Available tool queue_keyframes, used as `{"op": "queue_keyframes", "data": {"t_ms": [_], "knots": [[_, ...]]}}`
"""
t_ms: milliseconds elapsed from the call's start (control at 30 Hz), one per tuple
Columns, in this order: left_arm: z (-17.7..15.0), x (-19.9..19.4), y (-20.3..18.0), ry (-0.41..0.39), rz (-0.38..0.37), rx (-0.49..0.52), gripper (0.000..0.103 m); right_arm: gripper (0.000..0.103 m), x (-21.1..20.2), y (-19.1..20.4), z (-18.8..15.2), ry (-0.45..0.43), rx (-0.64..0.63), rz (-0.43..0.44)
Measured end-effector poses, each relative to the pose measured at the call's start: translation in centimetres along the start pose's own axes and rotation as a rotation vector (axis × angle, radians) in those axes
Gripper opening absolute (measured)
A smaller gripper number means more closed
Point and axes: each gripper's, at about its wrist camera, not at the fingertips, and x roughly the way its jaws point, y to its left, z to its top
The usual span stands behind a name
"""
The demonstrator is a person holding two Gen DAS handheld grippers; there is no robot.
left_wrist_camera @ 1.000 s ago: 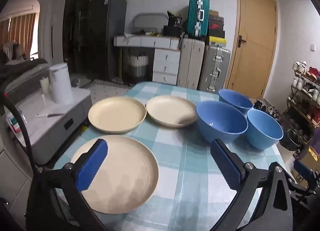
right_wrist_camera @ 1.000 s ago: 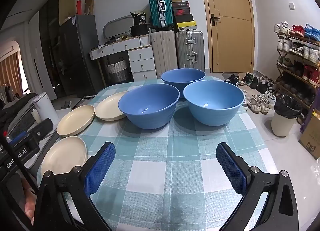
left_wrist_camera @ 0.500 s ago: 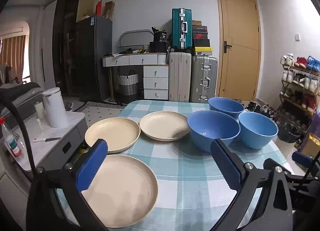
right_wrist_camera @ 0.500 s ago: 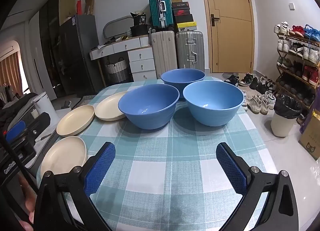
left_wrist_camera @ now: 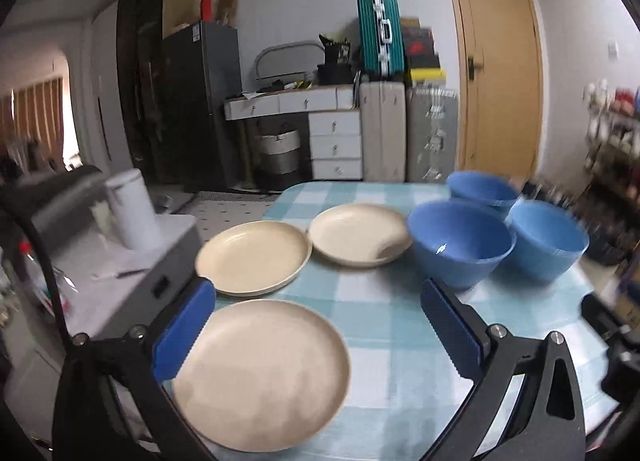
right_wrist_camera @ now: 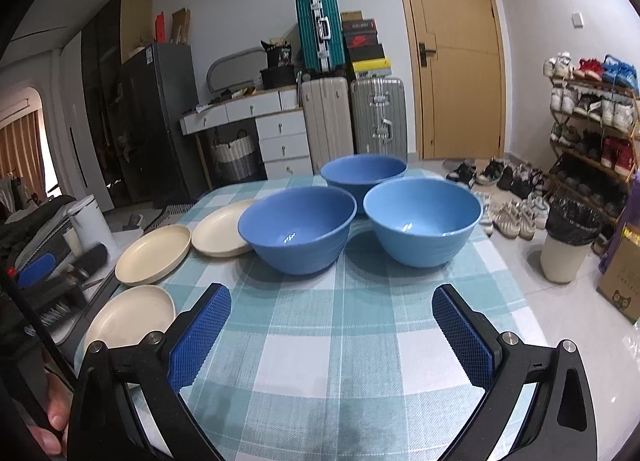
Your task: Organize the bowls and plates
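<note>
1. The left gripper (left_wrist_camera: 318, 325) has its fingers wide apart and empty.
2. The nearest plate (left_wrist_camera: 262, 373) lies flat just under them, toward 7 o'clock.
3. The right gripper (right_wrist_camera: 332, 331), also wide and empty, has the bowls (right_wrist_camera: 298, 227) at 12 o'clock, farther off.

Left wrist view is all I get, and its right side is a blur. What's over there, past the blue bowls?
Observer: A shoe rack against the wall, full of shoes, with more pairs on the floor.
Operator: Anything else on the floor there?
Observer: A white bin lined with a black bag, standing beside the table.
Operator: And the other tool, is it holding something?
Observer: No. The right gripper is open and empty, above the checked tablecloth.
</note>
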Motion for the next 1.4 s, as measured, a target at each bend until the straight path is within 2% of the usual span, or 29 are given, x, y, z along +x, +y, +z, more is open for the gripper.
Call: {"op": "queue_keyframes", "data": {"t_ms": [67,133,233,433,600,667,700,800,900,1000,1100,1200,1300,1400], "knots": [[-0.2,0.3,0.2,0.02,-0.027,0.002,0.103,0.102,0.1,0.1,0.0,0.004,-0.001,0.016],[-0.3,1.2,0.5,0.088,-0.074,-0.019,0.103,0.102,0.1,0.1,-0.1,-0.007,-0.004,0.014],[-0.3,1.9,0.5,0.134,-0.052,-0.011,0.103,0.102,-0.5,0.2,0.0,-0.059,-0.014,-0.021],[-0.3,0.4,-0.3,0.071,-0.038,0.03,0.103,0.102,-1.4,0.2,0.2,-0.118,0.002,-0.035],[0.0,-0.5,0.8,0.033,-0.128,-0.03,0.103,0.102,-1.5,-0.1,0.2,-0.105,-0.011,-0.012],[0.2,-1.0,1.5,0.006,-0.181,-0.063,0.103,0.102,-1.5,-0.5,0.1,-0.145,0.043,0.02],[0.2,-1.3,1.8,-0.016,-0.205,-0.073,0.103,0.102,-1.6,-0.4,0.1,-0.146,0.032,0.026],[0.3,-1.4,1.6,-0.039,-0.192,-0.048,0.103,0.102,-1.6,-0.3,0.1,-0.147,0.041,0.074],[0.2,-1.2,1.4,-0.039,-0.218,-0.014,0.103,0.102,-1.7,-0.1,0.1,-0.144,0.044,0.066],[-0.1,-1.5,2.2,-0.08,-0.266,-0.02,0.103,0.102,-1.6,0.3,0.1,-0.14,0.022,0.019],[0.2,-1.4,3.1,-0.07,-0.242,-0.043,0.103,0.102,-1.8,1.2,0.1,-0.165,-0.03,-0.008],[0.7,-0.6,4.0,-0.018,-0.212,-0.053,0.103,0.102,-1.9,2.1,0.1,-0.155,-0.078,0.012],[1.8,0.0,6.1,0.03,-0.184,-0.073,0.103,0.102,-1.8,3.5,0.6,-0.112,-0.124,0.079],[3.2,0.8,9.2,0.063,-0.115,-0.086,0.103,0.103,-1.7,5.8,1.8,-0.09,-0.15,0.154]]}}
